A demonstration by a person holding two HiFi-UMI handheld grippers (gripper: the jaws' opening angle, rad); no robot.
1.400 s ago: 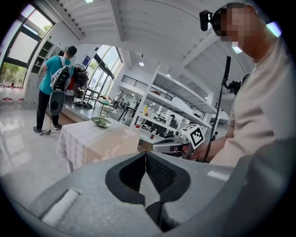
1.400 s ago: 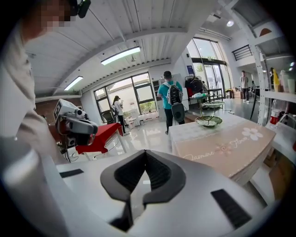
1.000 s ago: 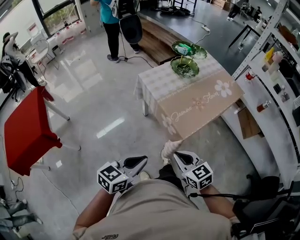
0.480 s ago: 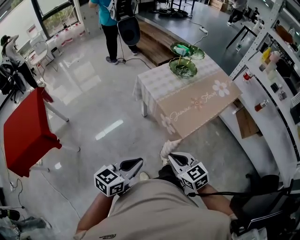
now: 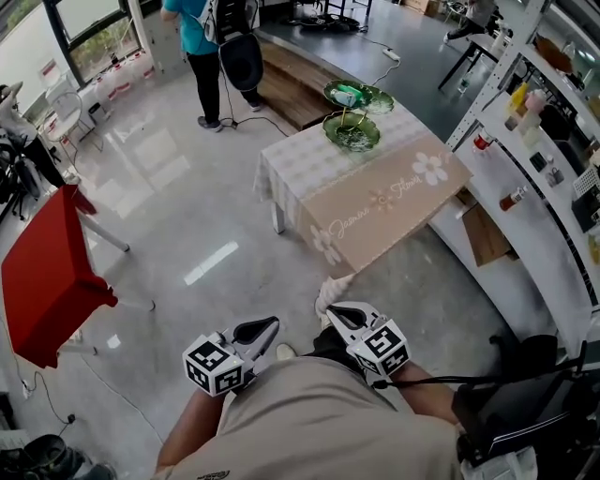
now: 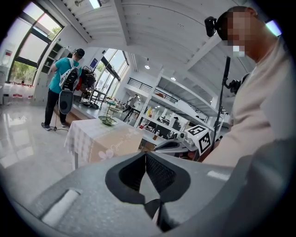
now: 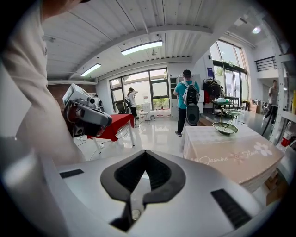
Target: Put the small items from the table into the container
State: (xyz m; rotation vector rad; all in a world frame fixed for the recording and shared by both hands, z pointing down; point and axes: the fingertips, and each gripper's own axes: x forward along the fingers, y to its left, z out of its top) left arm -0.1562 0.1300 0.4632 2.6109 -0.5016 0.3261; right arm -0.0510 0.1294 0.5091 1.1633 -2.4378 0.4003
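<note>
1. The person stands well apart from the cloth-covered table with the beige flowered runner (image 5: 375, 202). The left gripper (image 5: 276, 322) and the right gripper (image 5: 330, 308) are tucked in at the waist, both with jaws pressed together on nothing.
2. On the table's far end stands the green glass tiered dish stand (image 5: 352, 131), which I take for the container. A pale green-and-white item (image 5: 347, 95) lies in an upper dish. From here I see no loose small things on the cloth.
3. That fits someone walking up to begin or someone stepping back with the sorting done; I can't say which.
4. Either way, carrying the tools low, closed and near the body suits walking.
5. Count: two grippers, one dressed table, one stand with seemingly three dishes, one red table (image 5: 47, 277), and one bystander in a teal top (image 5: 199, 28).
</note>
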